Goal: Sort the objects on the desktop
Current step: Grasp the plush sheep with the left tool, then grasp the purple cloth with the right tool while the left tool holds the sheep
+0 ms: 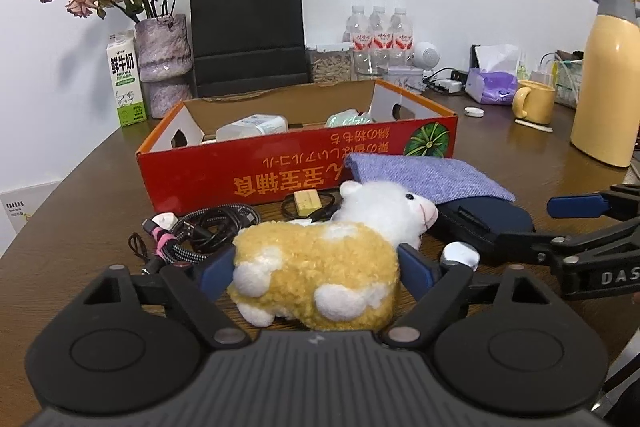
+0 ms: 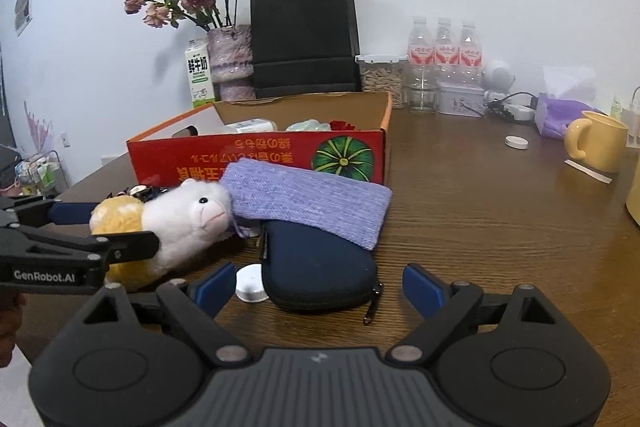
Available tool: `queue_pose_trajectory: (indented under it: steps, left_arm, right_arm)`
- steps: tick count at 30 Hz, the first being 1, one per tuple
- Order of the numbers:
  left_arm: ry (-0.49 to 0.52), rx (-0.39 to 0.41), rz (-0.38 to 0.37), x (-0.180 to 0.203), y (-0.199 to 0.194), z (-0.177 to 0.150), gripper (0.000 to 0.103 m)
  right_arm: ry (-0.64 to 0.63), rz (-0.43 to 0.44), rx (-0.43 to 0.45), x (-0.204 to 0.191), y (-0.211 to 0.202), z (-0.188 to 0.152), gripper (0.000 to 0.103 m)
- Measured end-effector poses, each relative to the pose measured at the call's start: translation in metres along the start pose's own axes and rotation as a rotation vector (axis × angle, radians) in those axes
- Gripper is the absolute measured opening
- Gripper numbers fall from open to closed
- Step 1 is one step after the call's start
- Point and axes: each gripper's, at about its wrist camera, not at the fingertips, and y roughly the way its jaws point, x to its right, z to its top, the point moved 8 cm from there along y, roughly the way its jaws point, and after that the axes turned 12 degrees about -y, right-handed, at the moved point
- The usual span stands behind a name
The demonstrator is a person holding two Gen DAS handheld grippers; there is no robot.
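Left gripper [image 1: 316, 267] fingers flank plush sheep [image 1: 320, 267] | right gripper [image 2: 318, 287] spread over pouch [image 2: 316, 267]

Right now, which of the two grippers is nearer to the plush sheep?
Left. The left gripper has its jaws either side of the plush sheep, flanking its yellow body. The right gripper sits further right, open around the navy zip case.

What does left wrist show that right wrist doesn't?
Left wrist only: the coiled cables, a small yellow block before the box, and the yellow thermos. Right wrist only: the navy zip case in full with its zipper pull, and a wall socket far left. Both: the plush sheep between the left gripper jaws, purple pouch, red box, yellow mug.
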Motion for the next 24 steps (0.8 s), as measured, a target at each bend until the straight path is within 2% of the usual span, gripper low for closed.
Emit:
queue_pose_trajectory:
  steps: [12,17,24]
  left_arm:
    - [-0.016,0.103,-0.018,-0.003,-0.031,0.02,0.083]
    - [-0.02,0.169,-0.01,-0.007,-0.045,0.034,0.084]
    - [-0.03,0.211,0.041,-0.018,-0.049,0.045,0.084]
  right_arm:
    - [-0.031,0.004,0.006,-0.011,-0.002,0.011,0.09]
    - [-0.052,0.005,0.005,-0.017,-0.002,0.016,0.09]
    - [-0.049,-0.012,0.006,-0.015,0.002,0.023,0.09]
